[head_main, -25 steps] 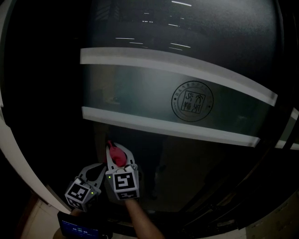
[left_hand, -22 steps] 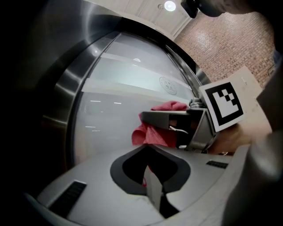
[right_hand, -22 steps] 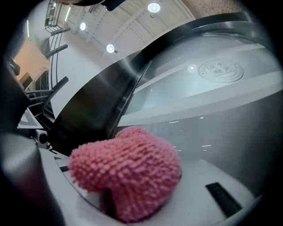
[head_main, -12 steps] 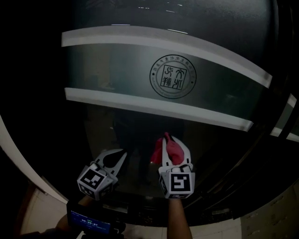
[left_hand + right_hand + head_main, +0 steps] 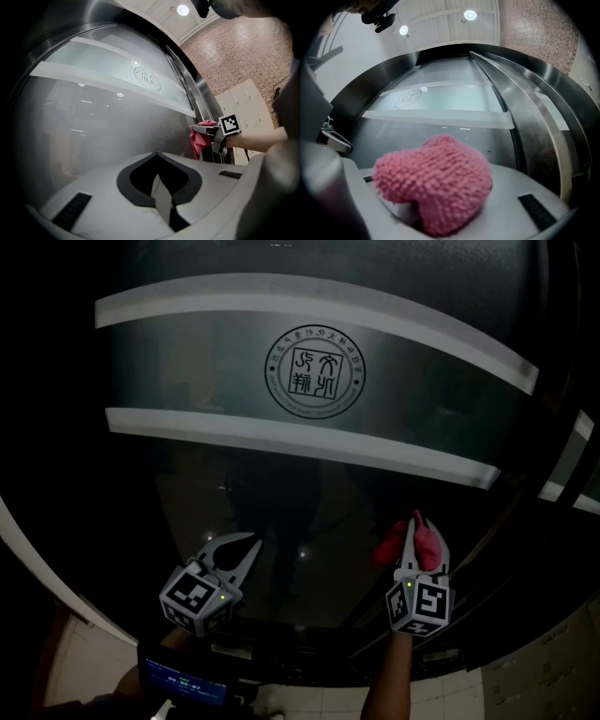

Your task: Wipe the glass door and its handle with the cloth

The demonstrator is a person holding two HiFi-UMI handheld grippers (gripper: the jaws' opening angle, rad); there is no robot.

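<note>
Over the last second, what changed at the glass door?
The right gripper, shut on the pink cloth, swept rightward along the lower glass door, away from the left gripper. The left gripper stayed low, shut and empty; the cloth stayed clamped.

Two grippers show: the left gripper (image 5: pixel 251 542) and the right gripper (image 5: pixel 415 519). There is one pink cloth (image 5: pixel 427 542), one glass door (image 5: pixel 309 498), one round seal (image 5: pixel 315 372) and two pale bands, the upper band (image 5: pixel 187 294) and the lower band (image 5: pixel 234 428).

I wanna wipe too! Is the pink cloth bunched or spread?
Bunched: the cloth is a wad in the right hand-held gripper.
</note>
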